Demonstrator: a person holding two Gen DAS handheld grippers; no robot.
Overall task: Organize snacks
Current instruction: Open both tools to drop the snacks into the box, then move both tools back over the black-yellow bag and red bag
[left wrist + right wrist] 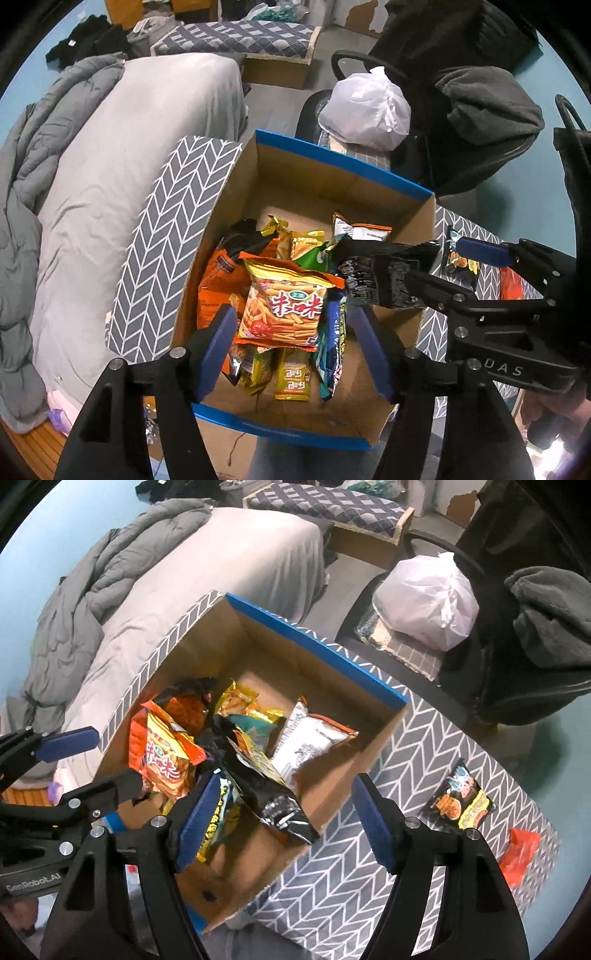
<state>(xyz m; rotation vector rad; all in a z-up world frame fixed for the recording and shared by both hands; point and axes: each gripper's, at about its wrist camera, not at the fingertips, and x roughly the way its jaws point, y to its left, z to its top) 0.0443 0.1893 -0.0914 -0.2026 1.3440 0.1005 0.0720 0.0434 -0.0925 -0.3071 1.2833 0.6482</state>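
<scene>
**Left wrist and right wrist views: both grippers over the snack box**

Left wrist view: the left gripper (295,345) hangs over the box (332,155), jaws spread wide with nothing between them. Under it lies a heap of snacks topped by the yellow-orange fries bag (284,306). The right gripper (436,266) enters from the right, and a black bag (380,277) lies at its tips; whether the jaws touch it cannot be told here.

Right wrist view: the right gripper (284,808) shows its 2 blue fingers wide apart. The black bag (258,775) lies tilted in the box (317,642), beside the left finger and not pinched. The fries bag (166,760) sits at the box's left side, a white packet (306,738) toward the far right. The left gripper (92,760) reaches in from the left. Outside, on the patterned cloth (388,849) to the right, lie a small black packet (461,801) and a red packet (521,853).
</scene>
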